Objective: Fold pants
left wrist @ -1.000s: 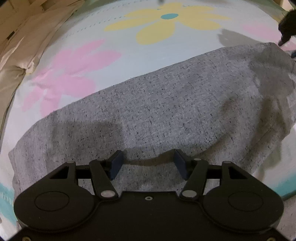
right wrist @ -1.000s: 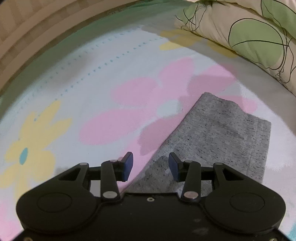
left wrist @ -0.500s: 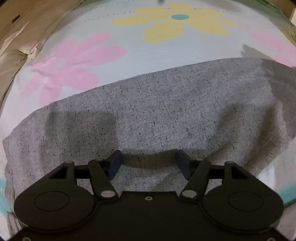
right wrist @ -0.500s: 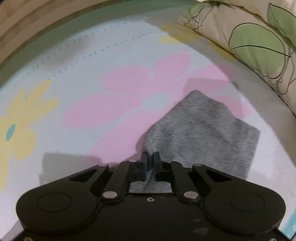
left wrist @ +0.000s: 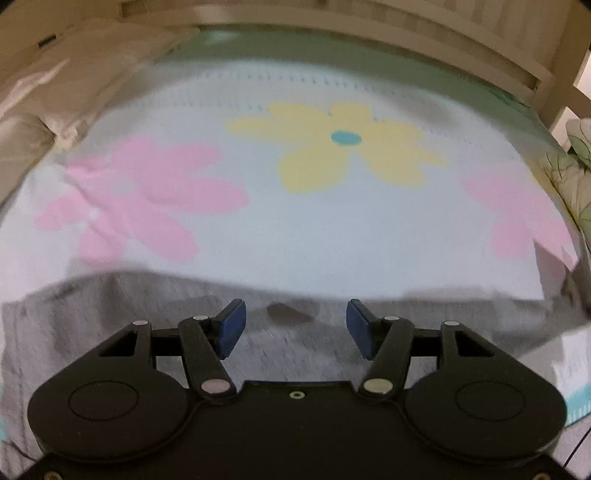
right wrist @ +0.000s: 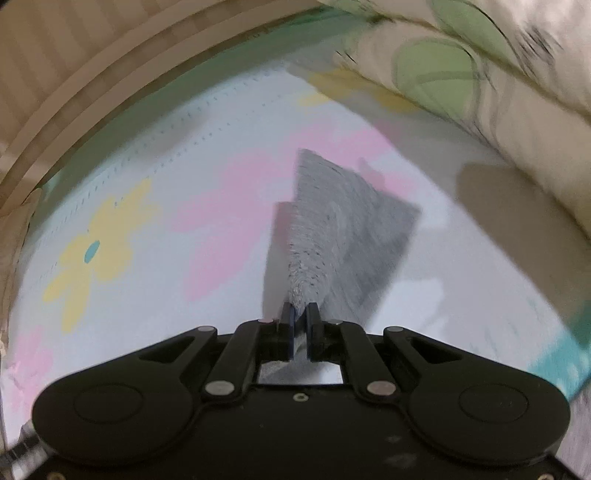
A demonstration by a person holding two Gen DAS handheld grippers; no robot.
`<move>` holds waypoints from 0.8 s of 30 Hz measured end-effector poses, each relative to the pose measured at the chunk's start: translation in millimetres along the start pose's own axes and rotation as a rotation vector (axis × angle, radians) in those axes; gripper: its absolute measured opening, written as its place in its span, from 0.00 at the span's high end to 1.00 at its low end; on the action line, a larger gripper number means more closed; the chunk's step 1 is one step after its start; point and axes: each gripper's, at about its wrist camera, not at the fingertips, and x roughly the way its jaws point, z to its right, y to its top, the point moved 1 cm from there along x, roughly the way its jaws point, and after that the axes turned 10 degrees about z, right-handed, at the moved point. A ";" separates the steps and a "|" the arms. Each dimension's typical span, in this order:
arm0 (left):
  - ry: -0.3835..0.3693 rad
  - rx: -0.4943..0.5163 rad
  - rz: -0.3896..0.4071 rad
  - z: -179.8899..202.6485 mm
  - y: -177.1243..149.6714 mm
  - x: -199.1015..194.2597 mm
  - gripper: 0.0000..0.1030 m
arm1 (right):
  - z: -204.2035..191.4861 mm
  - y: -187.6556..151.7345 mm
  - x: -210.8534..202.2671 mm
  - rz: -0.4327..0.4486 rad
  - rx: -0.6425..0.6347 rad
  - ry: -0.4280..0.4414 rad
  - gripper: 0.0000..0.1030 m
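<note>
Grey heathered pants (left wrist: 110, 332) lie on a pale blue bed sheet (left wrist: 332, 229) printed with pink and a yellow flower (left wrist: 343, 147). In the left wrist view the fabric fills the bottom band of the frame, far edge running roughly straight across just beyond the fingertips, surface mostly flat with a small dark crease or shadow between the fingers. Blurred, so no finer texture readable.

In the right wrist view one end of the pants (right wrist: 351, 229) is lifted off the sheet: a bunched ridge of fabric runs up from the pinch point and fans out into a flat angular panel, which casts a shadow on the sheet to its left.

Right gripper (right wrist: 300, 314): jaws pressed together, pinching that bunched edge of the pants, fabric visible between the blue pads. Points steeply down at the sheet, with a leaf-print pillow (right wrist: 480, 74) at the upper right.

Left gripper (left wrist: 295, 325): jaws spread wide, closing slightly, nothing between the pads (left wrist: 232, 326); hangs over the pants, angled down, clear of the fabric. A wooden bed frame (left wrist: 369, 33) runs across the top of that view.
</note>
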 end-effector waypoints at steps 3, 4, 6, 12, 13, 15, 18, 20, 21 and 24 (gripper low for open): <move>0.027 -0.017 -0.013 -9.2 5.4 6.7 0.38 | 19.5 -22.0 3.2 -0.032 0.035 -0.011 0.94; 0.031 -0.034 -0.025 -13.2 3.0 10.8 0.38 | 23.0 -27.8 6.0 -0.048 0.044 -0.015 0.94; 0.036 -0.084 -0.062 -28.2 -0.7 19.1 0.38 | 28.0 -39.8 12.2 -0.080 0.057 -0.024 0.94; 0.054 -0.185 -0.133 -36.5 -11.7 36.3 0.38 | 24.3 -52.1 17.0 -0.083 0.042 -0.019 0.94; 0.056 -0.199 -0.138 -36.7 -12.1 39.1 0.38 | 23.8 -51.4 17.8 -0.082 0.037 -0.018 0.94; 0.052 -0.213 -0.148 -34.7 -13.3 43.6 0.38 | 21.9 -57.0 12.1 -0.078 0.030 -0.016 0.94; 0.071 -0.206 -0.159 -27.8 -15.9 50.8 0.38 | 32.1 -56.2 23.4 -0.074 0.023 -0.010 0.94; 0.091 -0.200 -0.171 -26.5 -18.1 58.5 0.38 | 28.2 -57.5 19.6 -0.073 0.025 -0.005 0.94; 0.097 -0.201 -0.182 -25.9 -19.1 63.5 0.38 | 29.1 -58.1 18.8 -0.073 0.028 -0.003 0.94; 0.115 -0.209 -0.220 -26.9 -21.6 77.6 0.38 | 32.8 -58.8 21.1 -0.072 0.029 0.001 0.94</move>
